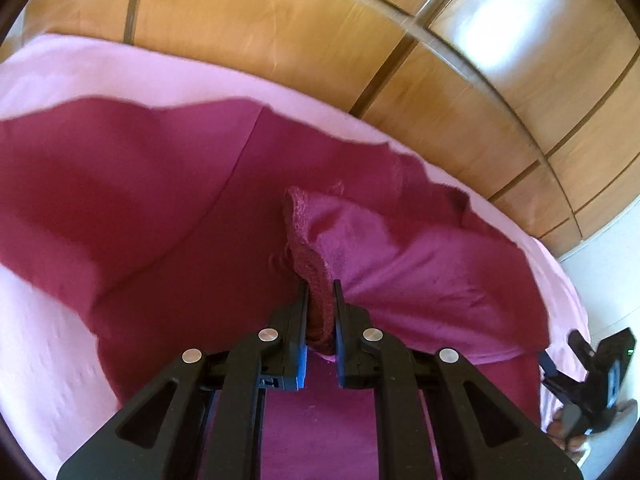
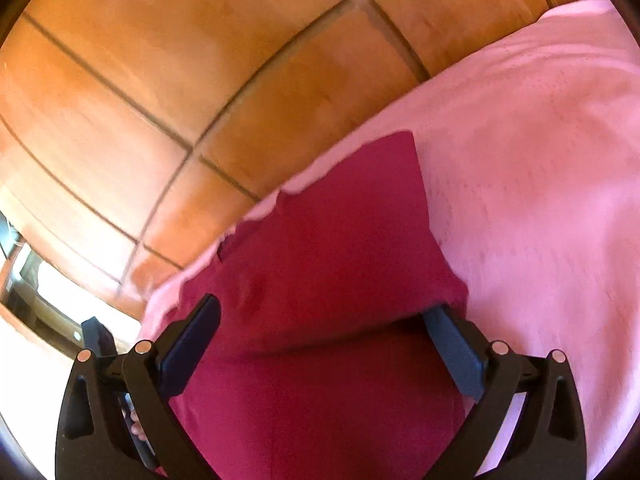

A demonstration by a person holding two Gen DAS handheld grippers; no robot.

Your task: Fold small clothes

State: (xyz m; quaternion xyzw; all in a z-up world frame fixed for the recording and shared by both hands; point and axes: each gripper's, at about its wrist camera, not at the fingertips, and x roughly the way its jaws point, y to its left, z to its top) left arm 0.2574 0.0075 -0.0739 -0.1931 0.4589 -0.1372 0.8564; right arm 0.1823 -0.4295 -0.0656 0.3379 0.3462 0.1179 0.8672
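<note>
Glossy wooden wardrobe panels (image 1: 280, 40) with dark seams are filling the background, and in front of them a bed is lying under a pale pink textured bedspread (image 2: 540, 200). A dark magenta cotton garment (image 1: 160, 200) is lying spread across that bedspread, reaching close to its far edge, with one part folded over and rumpled on the right side in the left wrist view.

The left gripper (image 1: 321, 286) is pointing steeply down at the cloth. Its black fingers (image 1: 299, 312) are standing almost closed, pinching a raised, fuzzy ridge of the garment's edge between their blue-lined pads, so the fabric is rising in a peak just ahead of the tips.

The right gripper (image 2: 326, 308) is hanging over the same garment near the bed's near right edge. Its fingers (image 2: 456, 352) are spread wide, one to each side of a smooth stretch of magenta cloth, and nothing is being clamped between them; whether the tips are brushing the fabric I cannot tell. In the left wrist view this gripper is showing small at the lower right, beside the bed, with a bit of the person's hand (image 1: 568, 436) under it.
</note>
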